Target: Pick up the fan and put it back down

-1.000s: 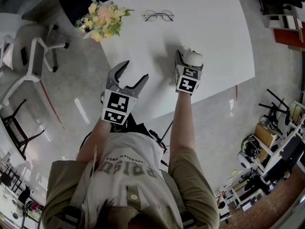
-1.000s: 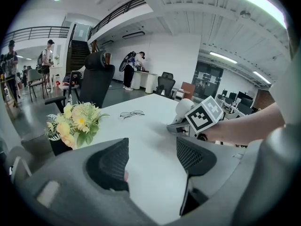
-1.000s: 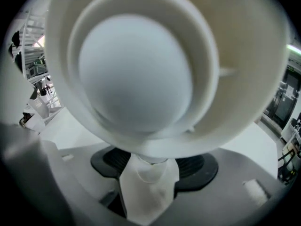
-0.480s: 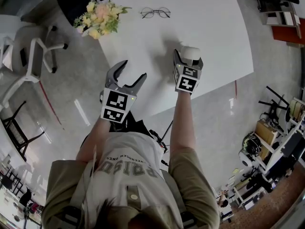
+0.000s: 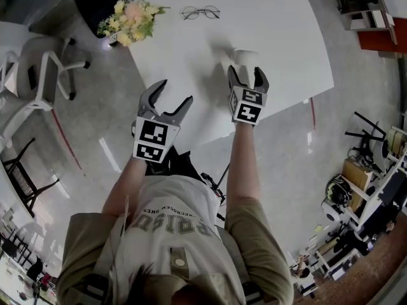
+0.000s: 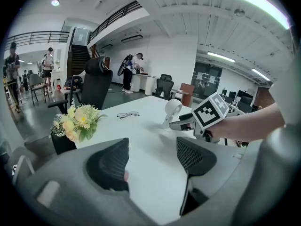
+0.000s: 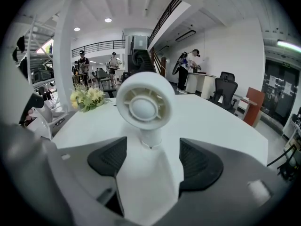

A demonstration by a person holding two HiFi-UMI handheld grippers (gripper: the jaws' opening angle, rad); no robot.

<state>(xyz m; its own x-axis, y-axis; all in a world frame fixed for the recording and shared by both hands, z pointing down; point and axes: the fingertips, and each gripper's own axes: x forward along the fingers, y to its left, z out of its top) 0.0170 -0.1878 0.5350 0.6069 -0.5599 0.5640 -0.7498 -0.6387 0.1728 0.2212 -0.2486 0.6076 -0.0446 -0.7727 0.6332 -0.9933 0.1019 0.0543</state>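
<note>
fan [image 5: 243, 56] partly behind right claw [image 5: 247, 76], distant people [image 7: 114, 61] blurry

Head view steeply down over the white table [image 5: 184, 56]; both gripper views low across it, fan [image 7: 141, 105] common to all.

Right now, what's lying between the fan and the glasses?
Nothing: only bare white table runs from the fan to the glasses, as the head view shows.

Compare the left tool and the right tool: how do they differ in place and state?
The right tool has the base of the fan between its jaws, which have just been opening; the left tool has nothing between its jaws. The right tool is at the fan, while the left tool hangs apart from it, near the edge of the table. Both are open and point down toward the table.
</note>
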